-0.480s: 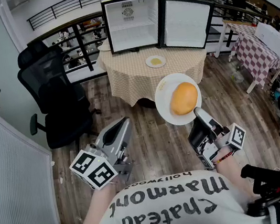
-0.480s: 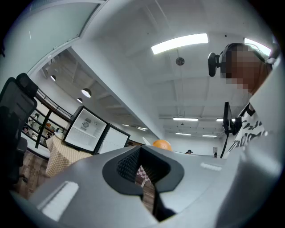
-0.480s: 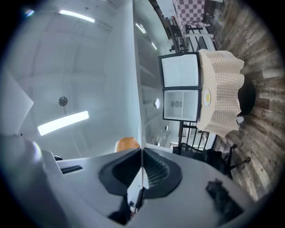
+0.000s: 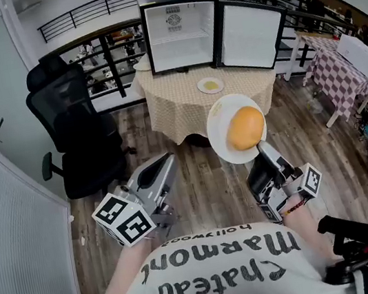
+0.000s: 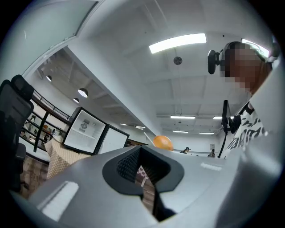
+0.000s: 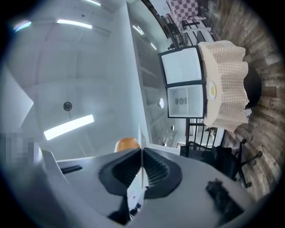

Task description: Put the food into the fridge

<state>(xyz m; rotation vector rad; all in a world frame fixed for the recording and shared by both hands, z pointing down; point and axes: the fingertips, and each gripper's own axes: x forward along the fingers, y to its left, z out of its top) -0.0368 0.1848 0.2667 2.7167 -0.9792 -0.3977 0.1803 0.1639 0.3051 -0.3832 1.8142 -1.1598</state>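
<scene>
My right gripper [image 4: 263,150] is shut on the near rim of a white plate [image 4: 220,137] that carries an orange bun [image 4: 245,127]; it holds the plate out above the wood floor, short of the table. In the right gripper view the plate's thin edge [image 6: 141,133] sits pinched between the pads, the bun [image 6: 127,144] behind it. The small fridge [image 4: 183,35] stands with its door wide open on the checked-cloth table [image 4: 178,109], beside a second plate of food [image 4: 211,85]. My left gripper [image 4: 164,163] is shut and holds nothing, low at the left.
A black office chair [image 4: 72,123] stands left of the table. A black railing [image 4: 105,51] runs behind it. Another checked table [image 4: 343,74] is at the right. Wood floor lies between me and the fridge table.
The plate with the bun has shifted slightly forward and right, nearer the table. The left gripper has hardly moved.
</scene>
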